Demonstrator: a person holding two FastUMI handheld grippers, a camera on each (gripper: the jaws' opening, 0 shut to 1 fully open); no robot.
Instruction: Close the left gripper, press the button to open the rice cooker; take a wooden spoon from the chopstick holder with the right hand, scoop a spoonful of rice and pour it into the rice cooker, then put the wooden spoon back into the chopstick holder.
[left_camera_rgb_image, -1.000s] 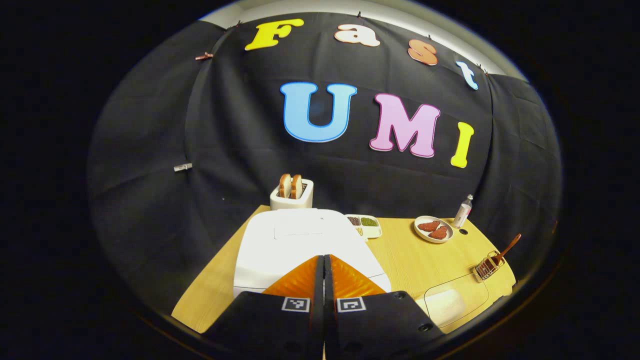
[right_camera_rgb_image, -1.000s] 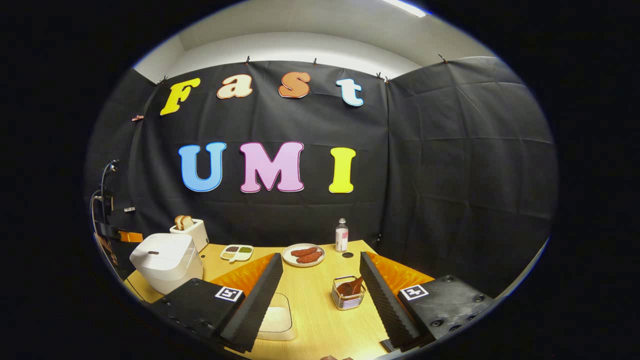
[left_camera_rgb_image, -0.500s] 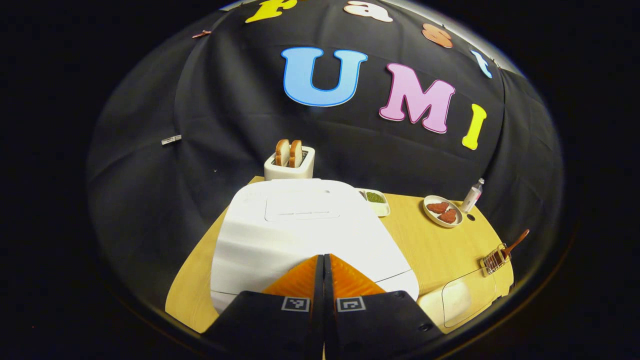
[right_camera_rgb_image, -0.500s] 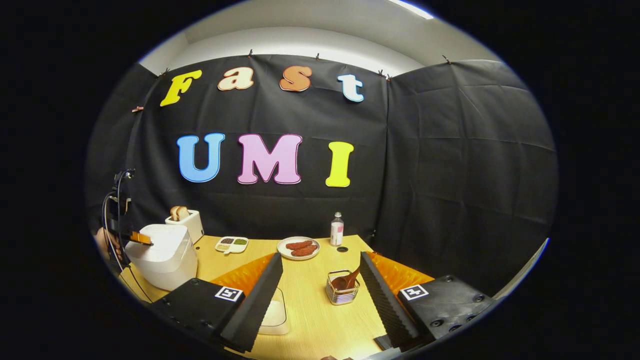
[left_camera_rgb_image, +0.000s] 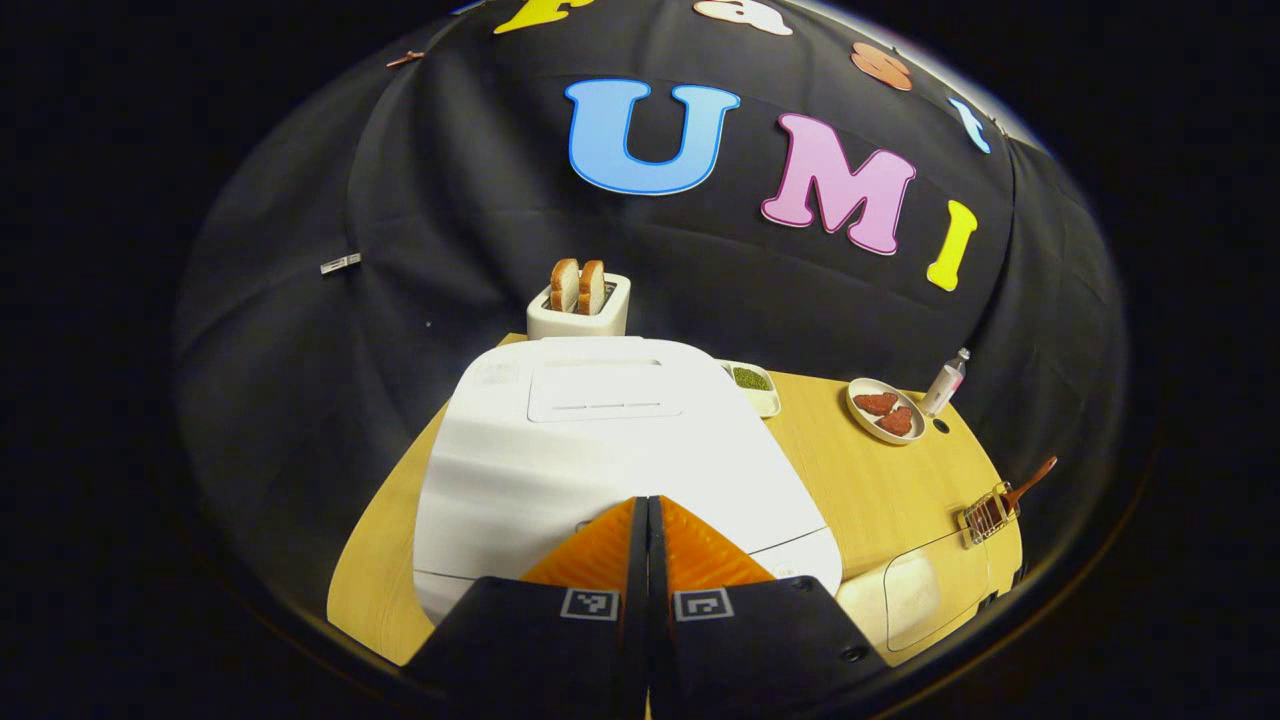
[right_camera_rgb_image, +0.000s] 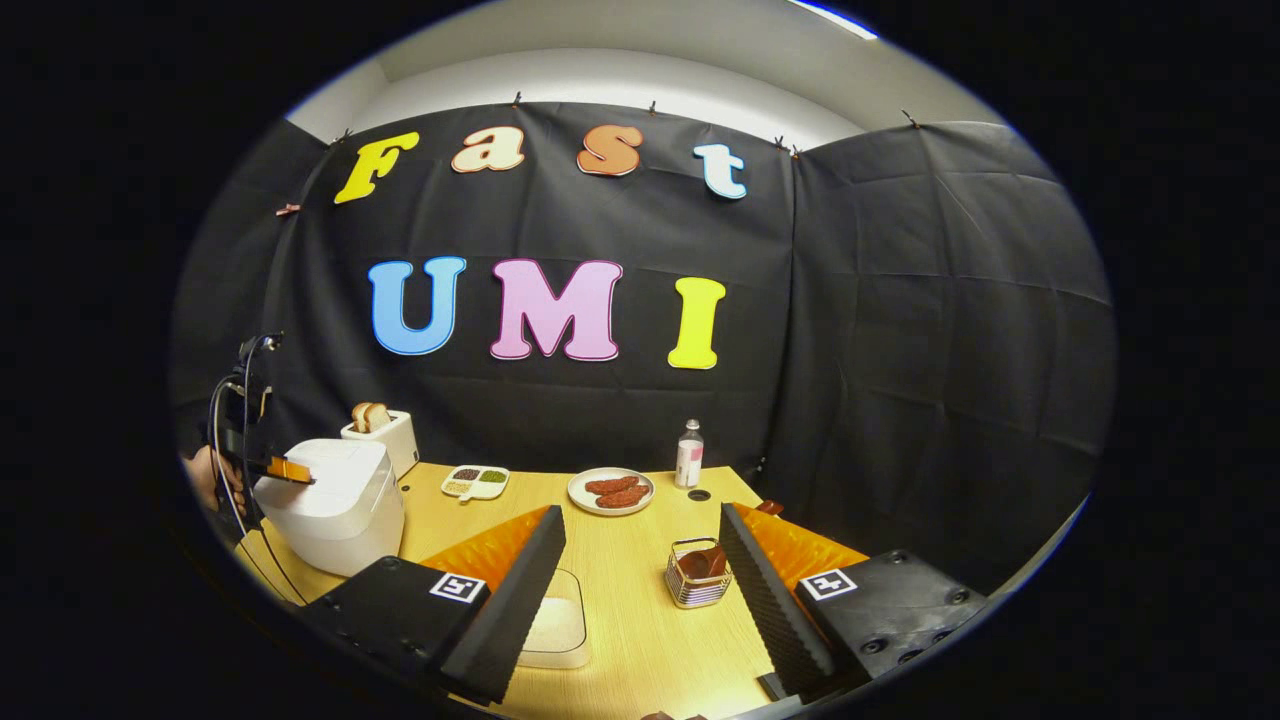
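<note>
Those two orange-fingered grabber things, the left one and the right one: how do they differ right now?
The left gripper has its fingers pressed together with nothing between them; the right gripper is spread wide. The left gripper's tips sit at the front top edge of the white rice cooker; the right gripper hangs over the wooden table, with the wire chopstick holder ahead between its fingers. Both have orange fingers on black bodies.

toaster (left_camera_rgb_image: 578, 305) behind rice cooker (left_camera_rgb_image: 610, 450), spoon (right_camera_rgb_image: 708, 562) in chopstick holder (right_camera_rgb_image: 697, 583)

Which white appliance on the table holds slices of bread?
The toaster behind the rice cooker: two slices stand in its top, while the bigger cooker's lid is shut.
</note>
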